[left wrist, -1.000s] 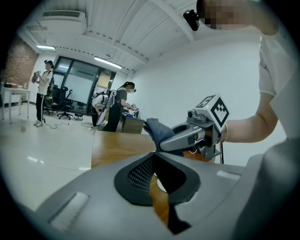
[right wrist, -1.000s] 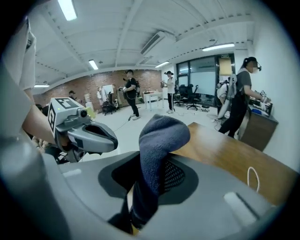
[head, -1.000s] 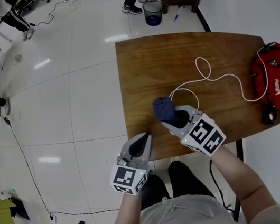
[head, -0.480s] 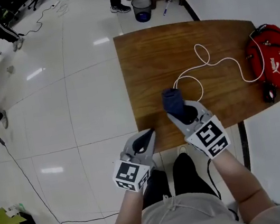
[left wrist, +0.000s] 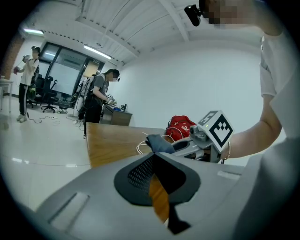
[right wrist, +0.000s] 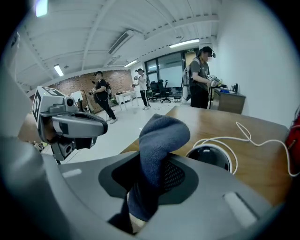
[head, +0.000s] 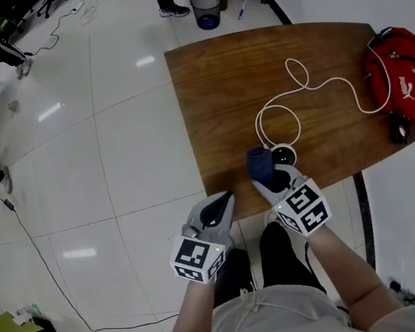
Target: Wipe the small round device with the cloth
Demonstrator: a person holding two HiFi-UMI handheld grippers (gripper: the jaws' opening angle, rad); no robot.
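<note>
- Right tool (head: 272, 180) clamped on a dark blue cloth (head: 260, 164); a loose fold sticks up past the jaws.
- Small round device (head: 284, 156) sits on the counter (head: 255, 73) near its front edge, just beside the cloth, with a white cable (head: 298, 86) running from it.
- Step, as I judge it: bringing the cloth to the device; wiping not yet begun.
- Next move calls for setting the fold down on the device's top and rubbing without pushing it along.
- Left tool (head: 222, 201) has its jaws together on nothing, held off the counter's edge.
- Cannot tell whether the cloth touches the device; the right tool's body cuts off the device's near side.
</note>
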